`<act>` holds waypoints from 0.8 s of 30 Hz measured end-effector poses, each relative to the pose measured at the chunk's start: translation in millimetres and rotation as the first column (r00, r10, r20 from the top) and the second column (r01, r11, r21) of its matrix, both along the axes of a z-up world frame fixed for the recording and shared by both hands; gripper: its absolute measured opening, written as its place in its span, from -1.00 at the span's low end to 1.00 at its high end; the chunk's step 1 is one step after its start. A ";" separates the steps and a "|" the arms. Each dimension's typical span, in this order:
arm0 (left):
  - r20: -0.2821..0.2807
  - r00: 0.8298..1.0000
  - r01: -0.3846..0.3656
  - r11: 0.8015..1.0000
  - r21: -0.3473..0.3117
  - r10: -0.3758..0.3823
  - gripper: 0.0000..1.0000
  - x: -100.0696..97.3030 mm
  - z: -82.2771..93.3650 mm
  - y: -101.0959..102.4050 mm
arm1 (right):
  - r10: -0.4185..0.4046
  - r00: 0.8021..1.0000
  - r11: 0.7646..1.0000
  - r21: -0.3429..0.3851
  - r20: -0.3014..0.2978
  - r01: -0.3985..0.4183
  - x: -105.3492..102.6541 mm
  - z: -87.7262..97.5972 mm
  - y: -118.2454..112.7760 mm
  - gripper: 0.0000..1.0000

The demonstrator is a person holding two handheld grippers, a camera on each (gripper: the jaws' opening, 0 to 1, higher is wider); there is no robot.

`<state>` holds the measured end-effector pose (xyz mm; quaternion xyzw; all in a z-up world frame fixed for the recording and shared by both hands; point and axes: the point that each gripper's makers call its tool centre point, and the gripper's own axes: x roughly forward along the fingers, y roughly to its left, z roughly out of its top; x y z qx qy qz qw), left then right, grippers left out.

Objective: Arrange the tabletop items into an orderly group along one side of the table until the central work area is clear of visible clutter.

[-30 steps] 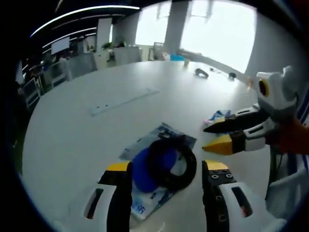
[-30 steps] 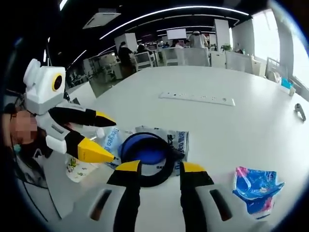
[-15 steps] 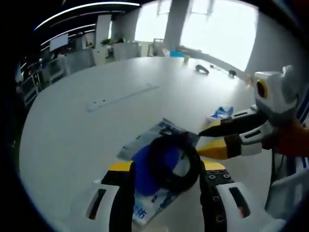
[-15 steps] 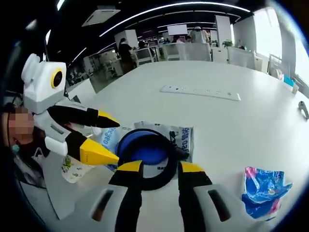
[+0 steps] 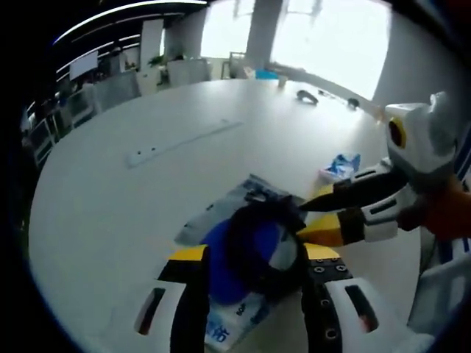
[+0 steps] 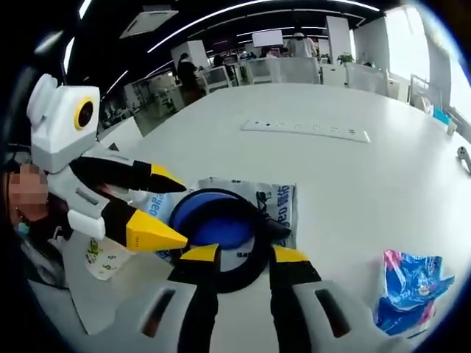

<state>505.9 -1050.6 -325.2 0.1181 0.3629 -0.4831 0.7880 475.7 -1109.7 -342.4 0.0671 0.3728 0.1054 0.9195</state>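
A black cable coil (image 5: 235, 246) lies on a blue disc (image 5: 219, 261), which rests on a printed plastic packet (image 5: 221, 213) on the white table (image 5: 110, 206). My left gripper (image 5: 255, 254) is open, its jaws straddling the coil's near side. The right gripper (image 5: 303, 219) comes in from the right, open, its tips at the coil's right edge. In the right gripper view the coil (image 6: 213, 197), blue disc (image 6: 221, 229) and packet (image 6: 278, 202) sit just past my open right gripper (image 6: 244, 254). The left gripper (image 6: 182, 209) reaches in from the left, open.
A blue and pink packet (image 5: 340, 165) (image 6: 412, 290) lies to one side of the coil. A long flat white strip (image 5: 180, 143) (image 6: 309, 130) sits further across the table. A small dark object (image 5: 307, 95) lies near the far edge. A printed paper (image 6: 103, 257) lies under the left gripper.
Both grippers have closed in on the coil, which now looks larger in both views. The right gripper's tips have reached the coil's edge. The coil and packet have not moved.
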 end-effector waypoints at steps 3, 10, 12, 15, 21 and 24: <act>0.001 1.000 0.004 1.000 0.010 -0.004 -0.15 0.4 -2.4 0.2 | -0.009 1.000 1.000 0.002 -0.010 0.009 -0.2 -2.9 -1.3 -0.54; -0.014 1.000 -0.006 1.000 0.017 0.007 -0.21 1.0 -8.9 1.0 | -0.012 1.000 1.000 0.020 -0.029 0.013 0.2 -9.1 1.2 -0.58; -0.017 1.000 -0.007 1.000 0.020 0.008 -0.24 0.9 -9.8 1.3 | -0.014 0.999 1.000 0.018 -0.043 0.015 -1.5 -12.3 1.1 -0.61; -0.021 1.000 -0.005 1.000 0.025 0.005 -0.27 0.4 -12.2 0.1 | -0.022 0.998 1.000 0.022 -0.054 0.023 -3.0 -15.4 0.2 -0.64; -0.028 1.000 0.005 0.999 0.036 -0.004 -0.49 -1.2 -16.9 -0.8 | -0.038 0.998 0.999 0.011 -0.058 0.038 -3.6 -18.0 -4.8 -0.82; -0.029 1.000 -0.005 0.999 0.040 0.006 -0.54 -0.2 -18.7 -0.4 | -0.043 0.997 0.999 0.009 -0.058 0.044 -3.4 -18.4 -5.3 -0.85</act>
